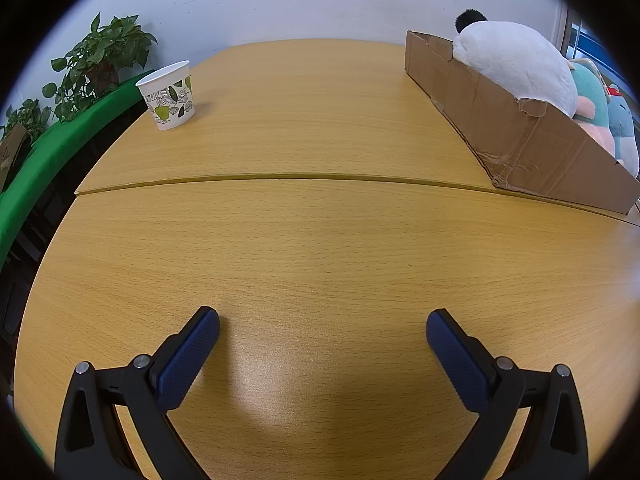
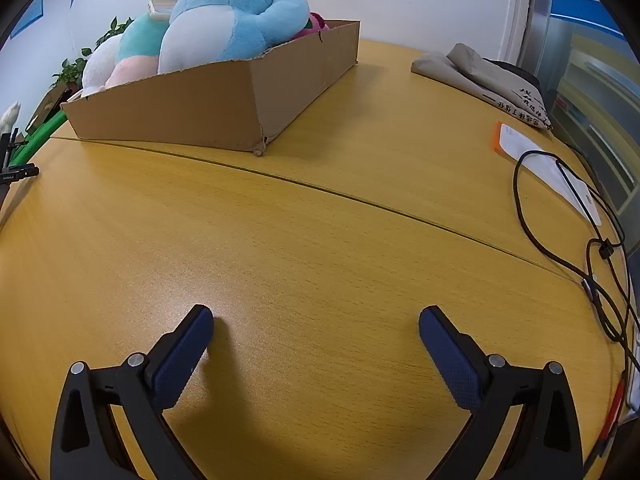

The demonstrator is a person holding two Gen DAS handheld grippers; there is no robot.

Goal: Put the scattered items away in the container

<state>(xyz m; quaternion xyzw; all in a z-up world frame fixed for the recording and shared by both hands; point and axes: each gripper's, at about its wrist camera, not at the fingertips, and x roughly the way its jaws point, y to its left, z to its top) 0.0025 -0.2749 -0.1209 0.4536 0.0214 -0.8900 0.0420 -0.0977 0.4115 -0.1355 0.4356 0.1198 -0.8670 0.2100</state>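
Note:
A brown cardboard box [image 1: 520,136] stands at the right on the wooden table [image 1: 312,248]; it also shows in the right wrist view [image 2: 224,112]. Plush toys fill it: a white one with a black ear [image 1: 516,64], a teal and pink one [image 1: 590,96], and a big light blue one [image 2: 236,16]. My left gripper [image 1: 322,328] is open and empty, low over the bare table. My right gripper [image 2: 316,326] is open and empty, low over the table in front of the box.
A paper cup with a leaf print [image 1: 170,94] stands at the far left table edge. Potted plants [image 1: 104,56] and a green ledge [image 1: 60,144] lie beyond it. On the right are grey folded cloth [image 2: 484,76], a white and orange paper [image 2: 536,156] and black cables [image 2: 592,248].

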